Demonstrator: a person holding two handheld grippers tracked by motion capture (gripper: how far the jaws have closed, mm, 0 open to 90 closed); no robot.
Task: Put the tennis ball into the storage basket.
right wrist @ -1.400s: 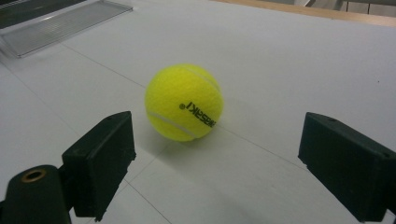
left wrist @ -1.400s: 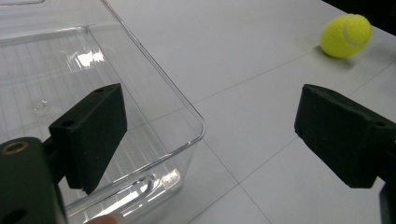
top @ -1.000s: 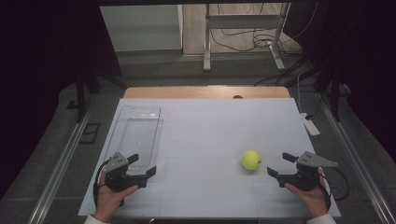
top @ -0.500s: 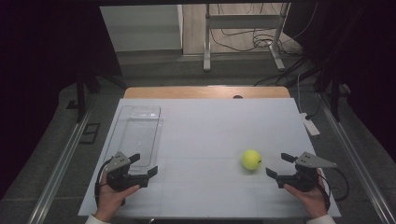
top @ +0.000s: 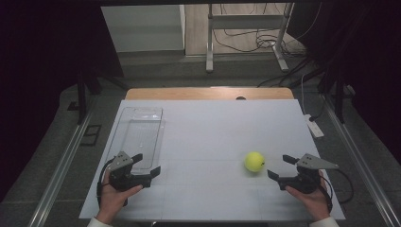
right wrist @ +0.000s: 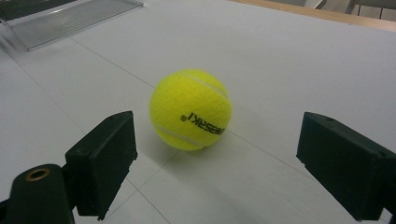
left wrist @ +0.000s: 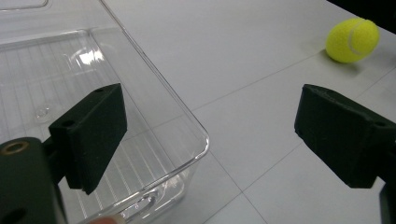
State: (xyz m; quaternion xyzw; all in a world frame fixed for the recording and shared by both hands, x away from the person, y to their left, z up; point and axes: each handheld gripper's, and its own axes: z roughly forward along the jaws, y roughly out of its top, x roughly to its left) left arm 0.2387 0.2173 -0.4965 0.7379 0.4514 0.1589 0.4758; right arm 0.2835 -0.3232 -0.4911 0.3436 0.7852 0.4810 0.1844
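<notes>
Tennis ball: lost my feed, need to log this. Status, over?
Both grippers open, left gripper, right gripper. Tennis ball on table, untouched, just ahead of right jaws. Path clear.

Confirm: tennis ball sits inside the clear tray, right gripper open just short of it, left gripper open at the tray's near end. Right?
Not quite. The tennis ball lies on the bare white table, well apart from the clear tray, as the high view shows. The rest holds: the right gripper is open just short of the ball, and the left gripper is open at the tray's near end.
</notes>
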